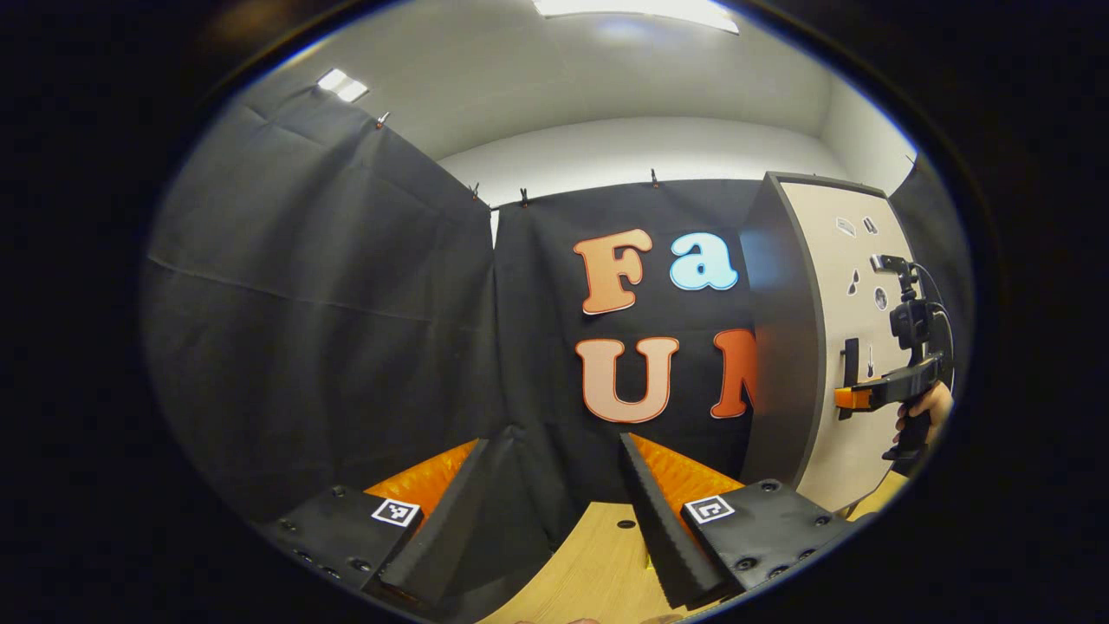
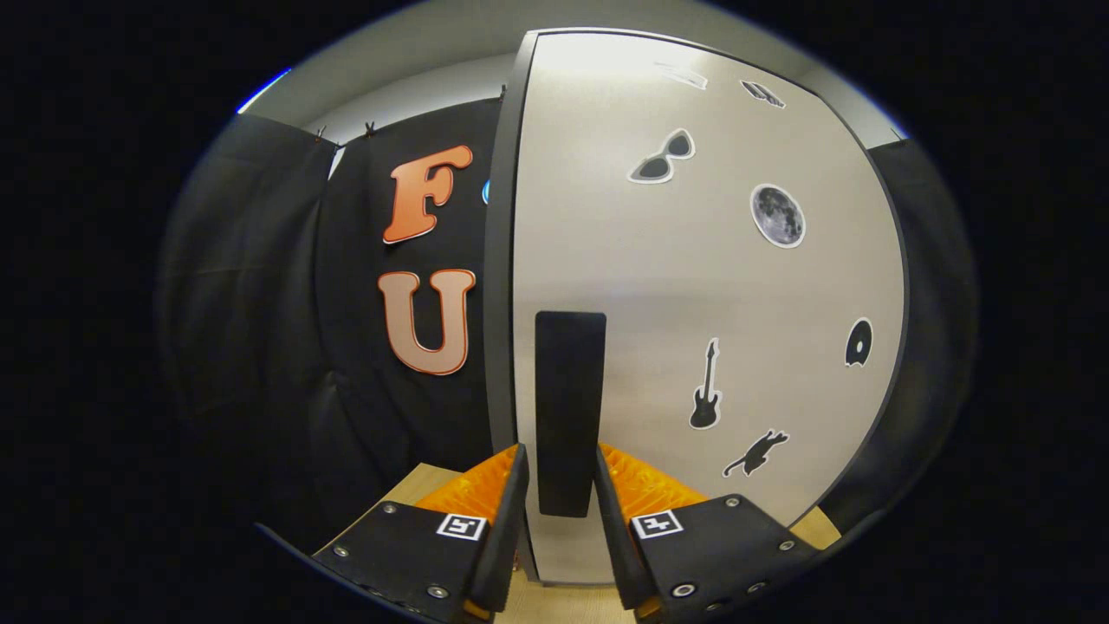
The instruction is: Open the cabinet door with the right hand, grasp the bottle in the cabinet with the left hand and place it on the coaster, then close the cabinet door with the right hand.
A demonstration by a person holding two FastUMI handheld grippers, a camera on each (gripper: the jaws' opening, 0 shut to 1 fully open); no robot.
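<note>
Right now my right tool [image 2: 560, 498] sits at the cabinet door [image 2: 693, 286], its two fingers straddling the lower end of the dark vertical handle [image 2: 569, 412]. Both fingers lie close against the handle's sides; whether they actually press on it I cannot tell. Handle stands upright near the door's left edge, at about 6 o'clock in the right gripper view. Door is pale, shut flush in its dark frame, with small stickers scattered from 12 to 4 o'clock: sunglasses [image 2: 662, 158], a moon [image 2: 777, 216], a guitar [image 2: 706, 386], a cat [image 2: 755, 454].

My left tool [image 1: 554, 511] hangs open, fingers spread wide with nothing between them, pointed at the booth's black cloth wall. Light wooden tabletop [image 1: 598, 563] shows below the fingertips at 6 o'clock.

From the left gripper view the cabinet [image 1: 788, 347] stands at 3 o'clock, its dark side panel toward me. My right tool [image 1: 853, 398] appears there too, held by my hand [image 1: 925, 414], tips at the handle [image 1: 850, 364] on the door front.

Bottle: presumably behind the shut door, unseen.
</note>
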